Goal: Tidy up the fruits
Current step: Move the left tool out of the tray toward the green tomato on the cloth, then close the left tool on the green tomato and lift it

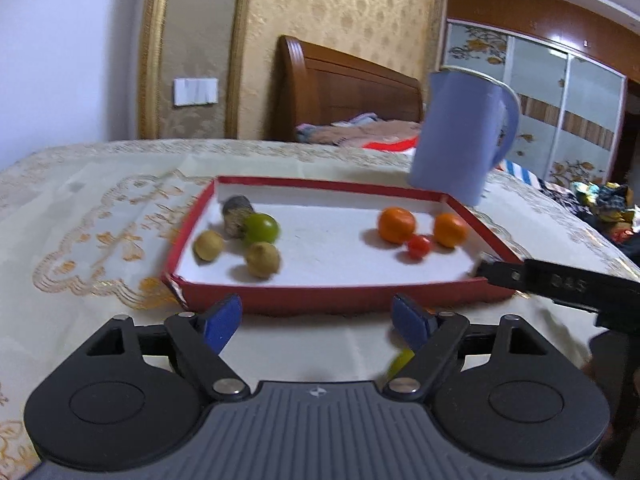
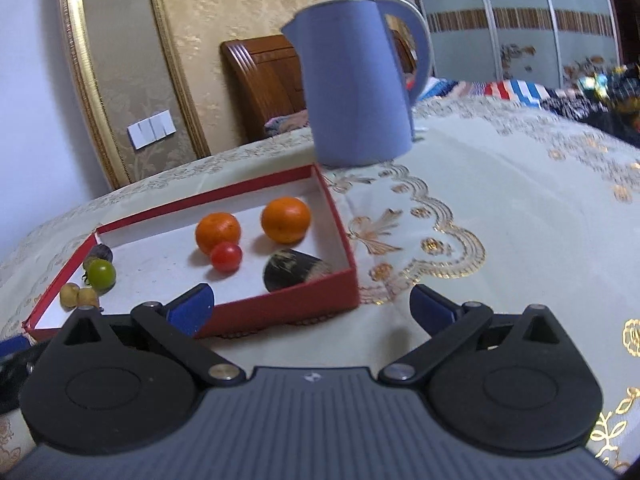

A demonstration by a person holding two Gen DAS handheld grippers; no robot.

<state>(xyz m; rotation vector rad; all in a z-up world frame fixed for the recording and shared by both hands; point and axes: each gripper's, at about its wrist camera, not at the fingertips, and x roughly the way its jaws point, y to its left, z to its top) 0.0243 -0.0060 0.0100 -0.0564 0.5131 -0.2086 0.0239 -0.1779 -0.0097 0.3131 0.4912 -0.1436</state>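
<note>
1. The left gripper point(image 1: 318, 322) has its jaws spread wide with nothing between them, hanging over bare cloth just short of the near wall of the red tray point(image 1: 320, 298).
2. A small yellow-green fruit point(image 1: 400, 362) lies outside the tray, on the worktop point(image 1: 80, 200) under the left gripper's right finger.
3. The right gripper point(image 2: 312, 308) also stands open and empty; its left finger overlaps the tray's near edge, its right finger is over open cloth.
4. In the tray, two oranges point(image 2: 218, 232) and a red tomato point(image 2: 226, 257) sit toward the right end, and a dark object point(image 2: 292, 274) lies in the near right corner.
5. A green tomato point(image 1: 261, 229) and two tan fruits point(image 1: 262, 259) cluster at the left end; the middle is clear.
6. A blue kettle point(image 2: 356, 88) stands just beyond the tray's far right corner; the cloth to its right is open.
</note>
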